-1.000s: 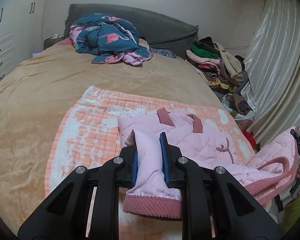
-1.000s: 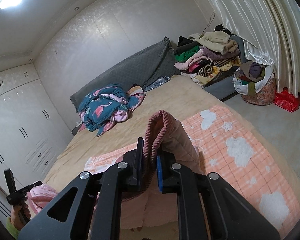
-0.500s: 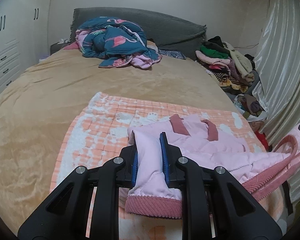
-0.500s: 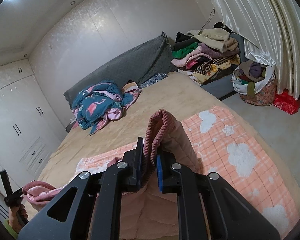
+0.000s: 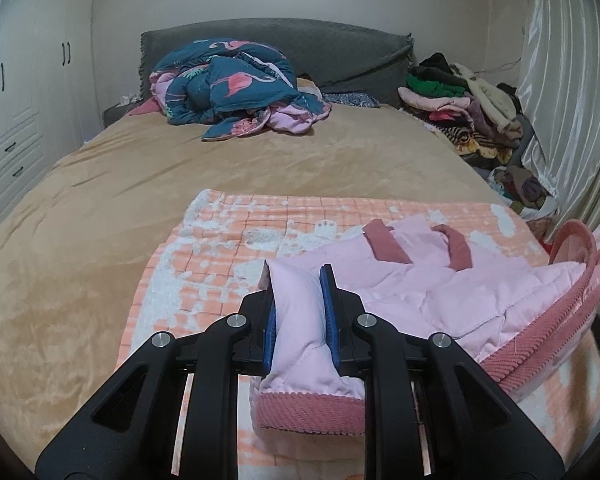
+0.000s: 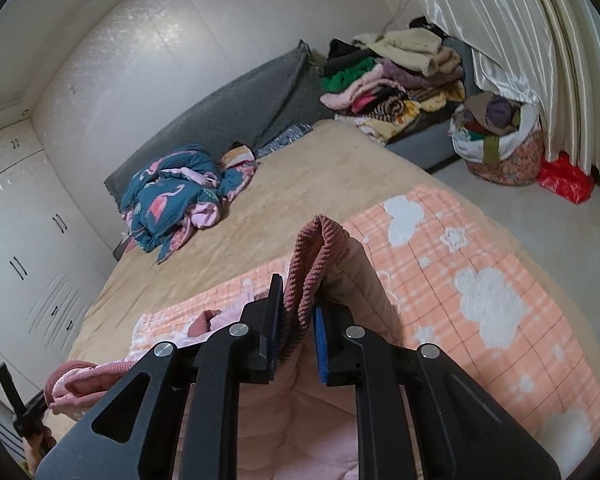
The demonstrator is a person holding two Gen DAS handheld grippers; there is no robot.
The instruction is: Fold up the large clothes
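A pink quilted jacket (image 5: 440,292) with a darker pink ribbed hem lies partly on an orange checked blanket (image 5: 236,232) at the near end of the bed. My left gripper (image 5: 298,280) is shut on a hem corner of the jacket. My right gripper (image 6: 298,292) is shut on the ribbed hem (image 6: 312,256) at the other end, and the jacket (image 6: 352,280) drapes over it. The hem is stretched between the two grippers. The left gripper (image 6: 24,412) shows at the far left of the right wrist view.
A tan bedspread (image 5: 100,208) covers the bed. A teal flamingo quilt (image 5: 228,84) lies bunched by the grey headboard (image 5: 300,48). A clothes pile (image 5: 460,108) and a laundry basket (image 6: 500,144) stand on the right by the curtain (image 6: 520,40). White wardrobes (image 5: 16,100) line the left.
Both grippers have moved forward over the bed with the jacket hem held between them. The jacket body has spread flatter on the blanket.
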